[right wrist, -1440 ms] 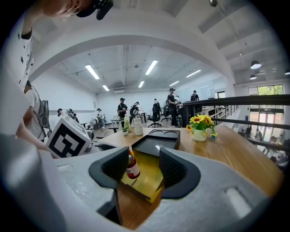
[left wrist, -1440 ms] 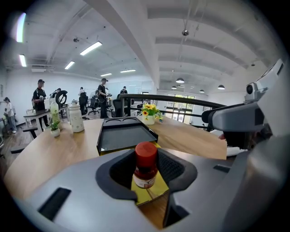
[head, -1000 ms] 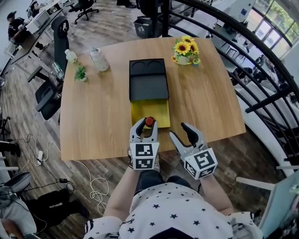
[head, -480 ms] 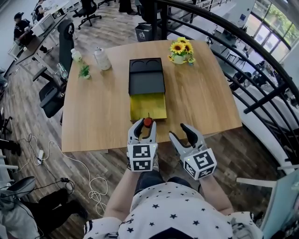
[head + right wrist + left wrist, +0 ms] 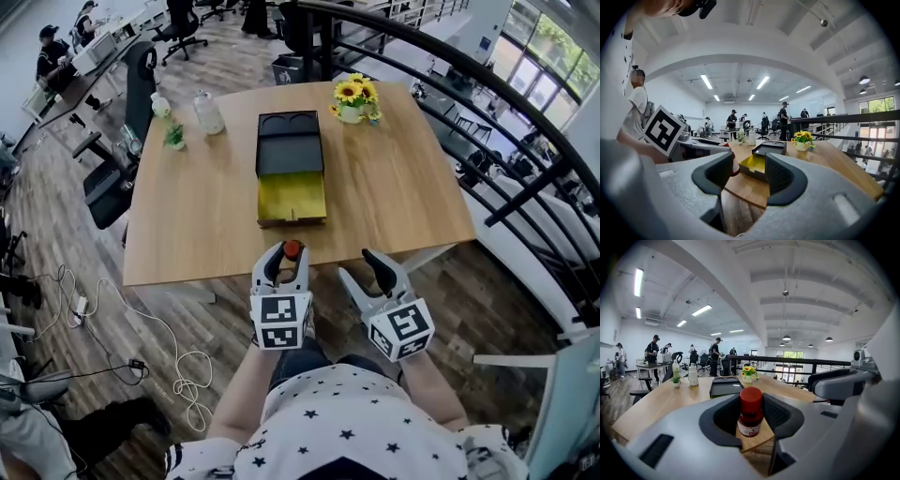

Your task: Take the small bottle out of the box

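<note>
My left gripper [image 5: 284, 261] is shut on the small bottle [image 5: 291, 249], which has a red cap and a dark body; in the left gripper view the small bottle [image 5: 751, 412] stands upright between the jaws of the left gripper [image 5: 752, 420]. It is held off the table's near edge, in front of the box. The black box [image 5: 291, 167] lies mid-table, its yellow drawer [image 5: 292, 195] pulled out towards me and empty. My right gripper [image 5: 367, 272] hovers open beside the left, holding nothing; the right gripper [image 5: 745, 176] looks at the box [image 5: 761, 160] past the table's corner.
A sunflower pot [image 5: 352, 98] stands at the table's far right. A white bottle [image 5: 208, 112], a small plant [image 5: 175, 138] and another bottle [image 5: 160, 104] stand at the far left. Office chairs [image 5: 117, 169] are left of the table, a black railing [image 5: 487, 103] to the right.
Both grippers and the view have drawn back from the table. The bottle in my left gripper has gone from over the drawer's front to beyond the table's near edge.
</note>
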Available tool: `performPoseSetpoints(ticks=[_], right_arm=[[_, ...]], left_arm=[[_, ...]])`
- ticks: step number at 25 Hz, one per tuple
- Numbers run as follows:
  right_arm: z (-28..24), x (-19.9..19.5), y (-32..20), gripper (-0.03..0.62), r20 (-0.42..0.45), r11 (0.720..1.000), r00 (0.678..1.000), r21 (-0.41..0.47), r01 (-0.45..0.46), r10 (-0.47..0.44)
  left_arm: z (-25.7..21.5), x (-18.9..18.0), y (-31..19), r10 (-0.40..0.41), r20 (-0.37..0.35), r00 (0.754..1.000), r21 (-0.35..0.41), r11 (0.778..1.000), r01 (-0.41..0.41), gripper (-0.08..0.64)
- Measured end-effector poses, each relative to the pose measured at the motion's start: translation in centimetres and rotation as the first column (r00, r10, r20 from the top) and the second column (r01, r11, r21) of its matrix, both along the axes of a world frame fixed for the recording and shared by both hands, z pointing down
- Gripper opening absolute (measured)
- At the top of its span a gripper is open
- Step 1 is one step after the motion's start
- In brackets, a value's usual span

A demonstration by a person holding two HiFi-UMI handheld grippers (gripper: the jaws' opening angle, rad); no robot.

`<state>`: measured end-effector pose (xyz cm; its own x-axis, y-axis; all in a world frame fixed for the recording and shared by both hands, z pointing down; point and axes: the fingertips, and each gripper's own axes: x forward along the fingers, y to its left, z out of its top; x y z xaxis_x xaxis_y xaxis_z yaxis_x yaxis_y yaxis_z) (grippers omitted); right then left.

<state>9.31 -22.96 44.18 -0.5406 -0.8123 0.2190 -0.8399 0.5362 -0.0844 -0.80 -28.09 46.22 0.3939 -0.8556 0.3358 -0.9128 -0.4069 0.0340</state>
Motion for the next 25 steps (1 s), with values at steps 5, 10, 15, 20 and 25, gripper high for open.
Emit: performPoseSetpoints(ticks=[5, 10, 15, 20, 25], right_arm=[[-0.3, 0.4, 3.5, 0.195, 0.006, 1.000, 1.000, 0.019, 0.001, -0.001], [-0.5, 0.8, 7.0, 0.177, 0.008, 0.999, 1.000, 0.030, -0.012, 0.012], [-0.5, 1.0, 10.0, 0.135, 0.005, 0.999, 1.000, 0.036, -0.023, 0.023], [-1.0, 1.2, 13.0, 0.086, 0.005, 0.998, 0.999, 0.045, -0.041, 0.041], [-1.1, 1.5, 15.3, 0.052, 0.011, 0.997, 0.998, 0.047, -0.065, 0.065]], left_arm=[[-0.4, 0.1, 3.7, -0.011, -0.014, 1.000, 0.022, 1.000, 0.011, 0.140], [-1.1, -0.2, 7.6, -0.025, -0.021, 0.999, 0.038, 0.999, 0.026, 0.140], [-1.8, -0.6, 11.4, -0.037, -0.037, 0.999, 0.056, 0.998, 0.039, 0.140], [-2.6, -1.1, 15.2, -0.052, -0.052, 0.997, 0.071, 0.996, 0.055, 0.140], [-3.7, -1.5, 18.2, -0.050, -0.059, 0.997, 0.090, 0.994, 0.056, 0.140]])
